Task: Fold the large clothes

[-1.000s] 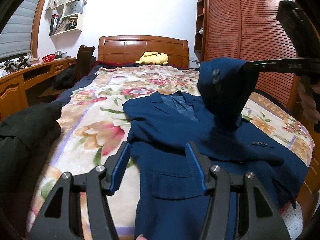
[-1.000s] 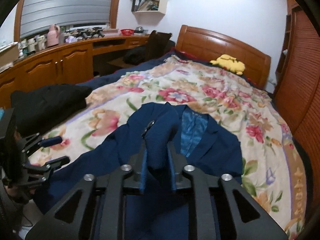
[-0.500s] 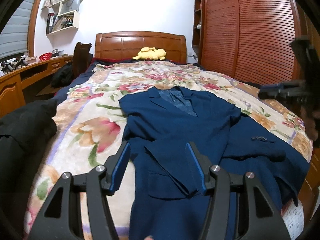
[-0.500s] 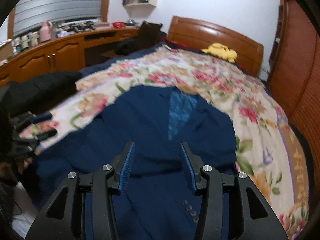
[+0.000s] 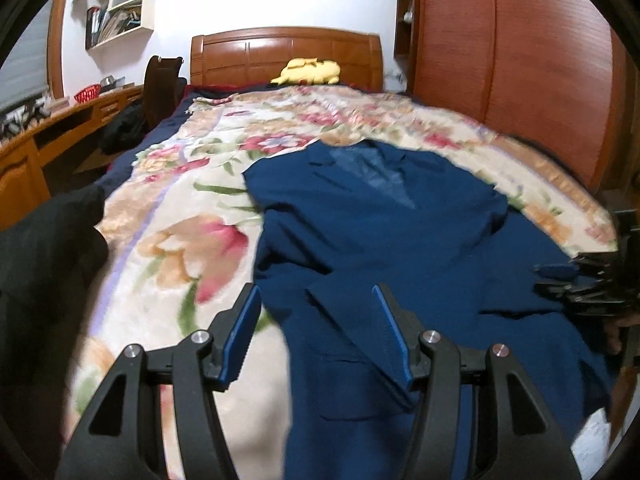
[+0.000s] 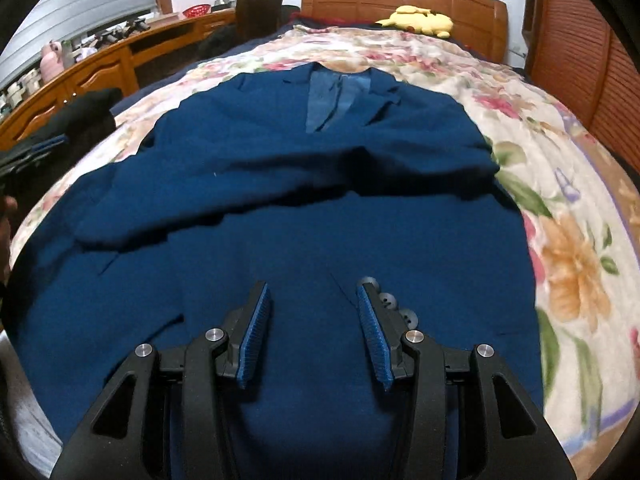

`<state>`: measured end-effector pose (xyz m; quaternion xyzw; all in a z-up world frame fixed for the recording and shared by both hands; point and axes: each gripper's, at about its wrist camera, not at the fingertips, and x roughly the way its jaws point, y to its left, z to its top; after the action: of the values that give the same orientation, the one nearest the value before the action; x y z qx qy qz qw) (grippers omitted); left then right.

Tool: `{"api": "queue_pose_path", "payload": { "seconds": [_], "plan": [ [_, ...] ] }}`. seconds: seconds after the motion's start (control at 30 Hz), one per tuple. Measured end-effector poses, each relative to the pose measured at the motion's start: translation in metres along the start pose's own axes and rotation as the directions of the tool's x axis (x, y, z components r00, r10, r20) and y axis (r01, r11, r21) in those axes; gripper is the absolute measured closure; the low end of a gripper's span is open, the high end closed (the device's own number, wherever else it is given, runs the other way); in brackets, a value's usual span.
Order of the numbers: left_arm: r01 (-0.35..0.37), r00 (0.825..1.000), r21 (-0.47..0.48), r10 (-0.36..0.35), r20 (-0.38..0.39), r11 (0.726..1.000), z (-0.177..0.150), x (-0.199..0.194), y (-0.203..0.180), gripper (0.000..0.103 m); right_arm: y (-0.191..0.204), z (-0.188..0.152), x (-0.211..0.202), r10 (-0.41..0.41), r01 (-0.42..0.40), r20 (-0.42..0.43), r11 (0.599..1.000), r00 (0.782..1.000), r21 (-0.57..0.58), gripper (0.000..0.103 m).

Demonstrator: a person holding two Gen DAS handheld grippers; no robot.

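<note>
A dark blue suit jacket (image 5: pixel 384 240) lies face up on the floral bedspread (image 5: pixel 168 240), collar toward the headboard. One sleeve (image 6: pixel 280 188) is folded across its chest. My left gripper (image 5: pixel 316 300) hovers open over the jacket's lower left edge with nothing between its pads. My right gripper (image 6: pixel 312 292) is open low over the jacket's lower front, next to the sleeve buttons (image 6: pixel 388 302), and grips nothing. The right gripper (image 5: pixel 568 280) also shows at the right edge of the left wrist view. The left gripper (image 6: pixel 48 144) shows dimly at the left edge of the right wrist view.
A black garment (image 5: pixel 44 248) lies on the bed's left side. A yellow plush toy (image 6: pixel 420 20) sits by the wooden headboard (image 5: pixel 284 52). A wooden desk (image 6: pixel 100 72) and a chair (image 5: pixel 160 88) stand to the left, and a slatted wardrobe (image 5: pixel 520 72) to the right.
My right gripper opened and let go of the raised sleeve, which dropped across the jacket's chest. The right gripper then sank low over the jacket. The left gripper shifted a little forward.
</note>
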<state>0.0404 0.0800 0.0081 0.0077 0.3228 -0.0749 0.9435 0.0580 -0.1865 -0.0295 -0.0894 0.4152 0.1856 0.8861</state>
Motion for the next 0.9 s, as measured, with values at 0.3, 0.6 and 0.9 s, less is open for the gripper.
{"api": "queue_pose_path", "payload": {
  "seconds": [0.3,0.6,0.9],
  "plan": [
    [0.016,0.988,0.056,-0.007,-0.153,0.998,0.013,0.048,0.005,0.047,0.005,-0.009,0.009,-0.025,0.026,0.032,0.999,0.999,-0.028,0.056],
    [0.091,0.957,0.071,-0.067,-0.283,0.993,0.024,0.093,-0.009,0.047,0.000,-0.013,0.007,0.000,0.000,0.063,1.000,0.998,-0.008,0.056],
    [0.135,0.926,0.079,-0.097,-0.364,0.988,0.018,0.111,-0.014,0.047,0.000,-0.014,0.006,0.007,-0.007,0.079,1.000,0.997,-0.004,0.056]
  ]
}}
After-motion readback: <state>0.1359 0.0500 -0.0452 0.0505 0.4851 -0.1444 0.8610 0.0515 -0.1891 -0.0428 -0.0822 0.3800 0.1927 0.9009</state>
